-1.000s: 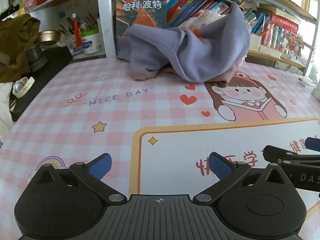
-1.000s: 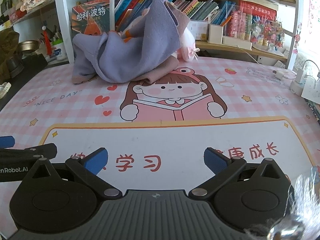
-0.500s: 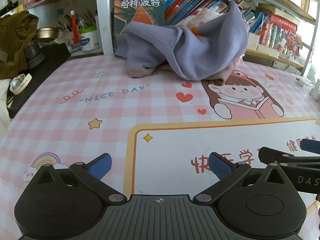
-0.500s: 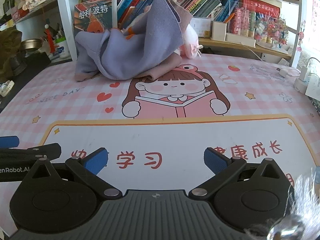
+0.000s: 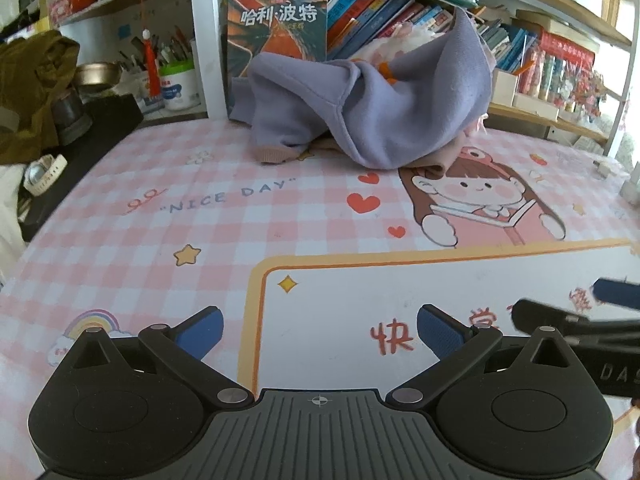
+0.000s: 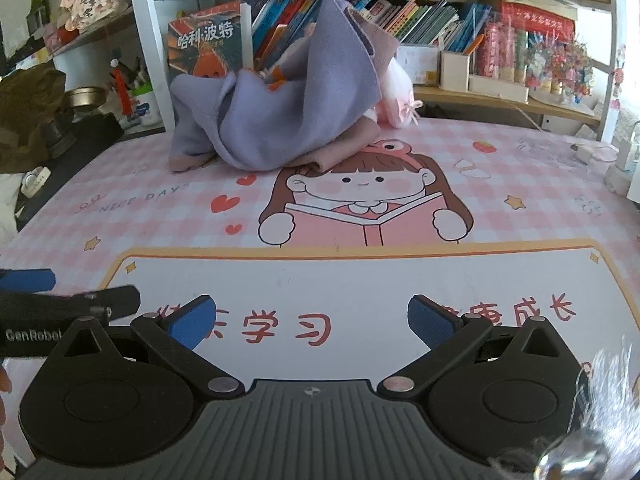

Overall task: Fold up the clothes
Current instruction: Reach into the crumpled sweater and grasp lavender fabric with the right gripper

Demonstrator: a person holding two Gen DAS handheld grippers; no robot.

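A pink-checked tabletop (image 5: 120, 232) printed with a reading cartoon girl and the words "NICE DAY" fills both views; behind it runs a bookshelf (image 6: 432, 20) packed with upright books, one large book cover (image 5: 276, 32) facing out; against that shelf, at the far edge of the tabletop, lies the task's thing, a crumpled lilac garment (image 5: 384, 108) heaped in a mound, with a dusty-pink piece (image 6: 344, 148) showing beneath it; how many pieces of clothing make up the heap is hard to tell, since the folds hide one another. To the left stand a white cup of pens (image 5: 178, 84), a metal bowl (image 5: 96, 74) and an olive cloth bundle (image 5: 28, 96); a wristwatch (image 5: 42, 172) lies on a dark surface at the tabletop's left edge. Nothing lies between the heap and the tools; only bare printed tabletop. The left tongs (image 5: 318, 332) hover over the near part of the tabletop with their blue pads wide apart, gripping nothing; the right tongs (image 6: 310, 320) sit just beside them, likewise spread and empty; each appears cut off at the edge of the other's view. A blurred whitish fringe (image 6: 600, 400) crowds the right view's lower corner; what it is cannot be made out.
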